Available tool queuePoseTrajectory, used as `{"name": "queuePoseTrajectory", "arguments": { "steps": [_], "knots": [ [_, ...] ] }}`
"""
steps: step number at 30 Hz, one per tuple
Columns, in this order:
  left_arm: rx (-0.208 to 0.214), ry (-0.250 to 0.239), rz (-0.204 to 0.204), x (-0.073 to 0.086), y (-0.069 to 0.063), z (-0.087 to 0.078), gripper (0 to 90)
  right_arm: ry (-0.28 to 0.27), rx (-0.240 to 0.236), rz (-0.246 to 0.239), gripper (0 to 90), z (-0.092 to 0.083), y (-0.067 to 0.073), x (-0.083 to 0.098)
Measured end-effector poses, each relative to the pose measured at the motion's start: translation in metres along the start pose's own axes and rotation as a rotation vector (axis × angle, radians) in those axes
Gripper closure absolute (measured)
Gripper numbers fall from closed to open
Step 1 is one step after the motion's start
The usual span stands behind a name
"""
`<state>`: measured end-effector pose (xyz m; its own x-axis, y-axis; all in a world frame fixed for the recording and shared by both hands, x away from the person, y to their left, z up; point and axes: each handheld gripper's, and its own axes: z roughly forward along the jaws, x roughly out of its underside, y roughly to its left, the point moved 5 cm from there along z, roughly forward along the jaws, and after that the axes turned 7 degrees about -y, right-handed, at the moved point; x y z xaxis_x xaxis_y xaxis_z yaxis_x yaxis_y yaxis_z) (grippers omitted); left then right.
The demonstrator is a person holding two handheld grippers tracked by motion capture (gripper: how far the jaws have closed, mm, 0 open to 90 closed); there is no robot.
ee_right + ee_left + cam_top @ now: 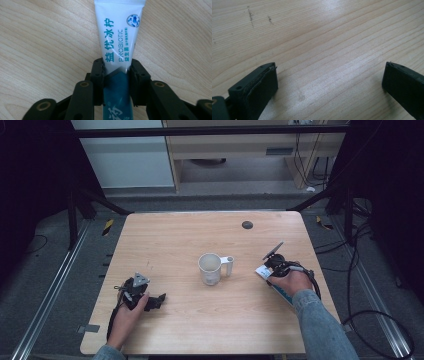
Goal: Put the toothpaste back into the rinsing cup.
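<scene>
A white and teal toothpaste tube (118, 42) lies between the jaws of my right gripper (117, 65), which is shut on its middle. From above, that gripper (274, 266) sits at the table's right side, and the tube (280, 289) lies on the table under the hand. A white mug (211, 268) with its handle to the right stands at the table's centre, left of the tube. My left gripper (159, 301) rests low on the front left of the table; its jaws stand wide apart (329, 82) over bare wood.
The wooden table (175, 240) has a small dark round cap (247, 224) near its far edge. Cables trail on the floor to the right. A metal frame and rails surround the table.
</scene>
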<state>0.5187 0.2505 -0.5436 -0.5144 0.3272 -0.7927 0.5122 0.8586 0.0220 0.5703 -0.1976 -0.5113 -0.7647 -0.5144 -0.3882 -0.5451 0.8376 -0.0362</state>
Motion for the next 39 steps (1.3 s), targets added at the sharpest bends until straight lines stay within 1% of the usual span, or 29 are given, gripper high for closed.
{"name": "queuePoseTrajectory", "arguments": {
  "steps": [2,7,9,19,27,32,37,38,39],
  "knots": [
    [0.0,0.0,0.0,0.0,0.0,0.0,0.0,-0.005,-0.001,0.012,73.7,-0.002,-0.001,0.0],
    [0.0,0.0,0.0,0.0,0.0,0.0,0.0,-0.012,-0.006,0.02,76.2,-0.004,-0.002,0.0],
    [0.0,0.0,0.0,0.0,0.0,0.0,0.0,-0.012,-0.001,0.023,77.0,-0.004,-0.002,0.0],
    [0.0,0.0,0.0,0.0,0.0,0.0,0.0,-0.015,-0.014,0.022,78.1,-0.007,0.001,-0.002],
    [0.0,0.0,0.0,0.0,0.0,0.0,0.0,-0.028,-0.016,0.02,78.3,-0.017,0.0,-0.007],
    [0.0,0.0,0.0,0.0,0.0,0.0,0.0,-0.064,-0.016,0.023,78.3,-0.025,-0.002,-0.011],
    [0.0,0.0,0.0,0.0,0.0,0.0,0.0,-0.099,-0.013,0.042,78.2,-0.034,-0.004,-0.014],
    [0.0,0.0,0.0,0.0,0.0,0.0,0.0,-0.102,-0.015,0.052,78.3,-0.036,-0.004,-0.015],
    [0.0,0.0,0.0,0.0,0.0,0.0,0.0,-0.116,-0.014,0.047,78.3,-0.037,-0.005,-0.016]
  ]
}}
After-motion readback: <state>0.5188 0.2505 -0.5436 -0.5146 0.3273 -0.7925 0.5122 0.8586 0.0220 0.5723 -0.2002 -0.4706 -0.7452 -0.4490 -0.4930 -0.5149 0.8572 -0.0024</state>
